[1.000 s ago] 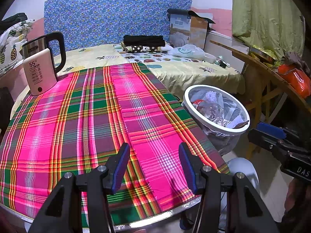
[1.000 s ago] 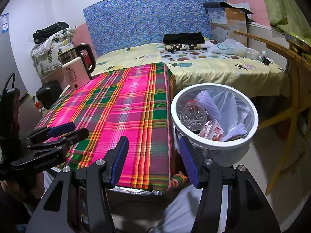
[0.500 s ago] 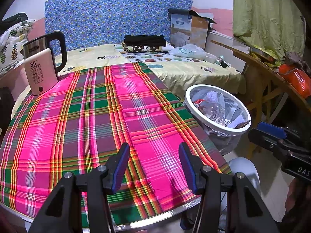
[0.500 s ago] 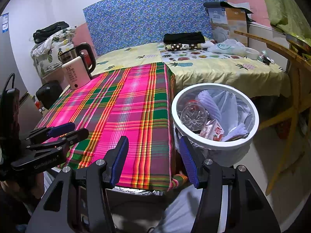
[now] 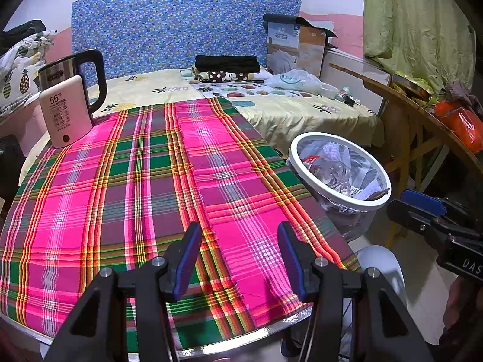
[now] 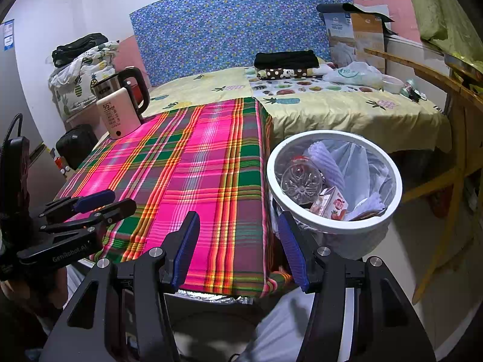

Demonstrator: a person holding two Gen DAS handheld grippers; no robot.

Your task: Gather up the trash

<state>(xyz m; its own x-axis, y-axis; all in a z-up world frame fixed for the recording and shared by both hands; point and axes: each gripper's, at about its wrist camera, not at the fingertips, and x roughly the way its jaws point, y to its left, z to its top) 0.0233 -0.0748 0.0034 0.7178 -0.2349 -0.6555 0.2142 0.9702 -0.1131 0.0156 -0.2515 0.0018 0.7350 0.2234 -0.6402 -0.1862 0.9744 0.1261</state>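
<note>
A white-rimmed trash bin (image 6: 392, 181) lined with a clear bag stands right of the table. It holds a clear plastic bottle (image 6: 300, 181), a small strawberry carton (image 6: 332, 203) and crumpled wrappers. It also shows in the left wrist view (image 5: 379, 203). My left gripper (image 5: 238, 252) is open and empty over the near edge of the plaid tablecloth (image 5: 120, 196). My right gripper (image 6: 238, 247) is open and empty at the table's near right corner, beside the bin. Each gripper shows in the other's view: the right gripper (image 5: 422, 211), the left gripper (image 6: 90, 208).
An electric kettle (image 5: 68, 102) stands at the table's far left corner. A bed (image 5: 271, 102) with folded clothes and a plastic bag lies behind. A wooden table (image 5: 422, 111) with an orange bag stands at the right.
</note>
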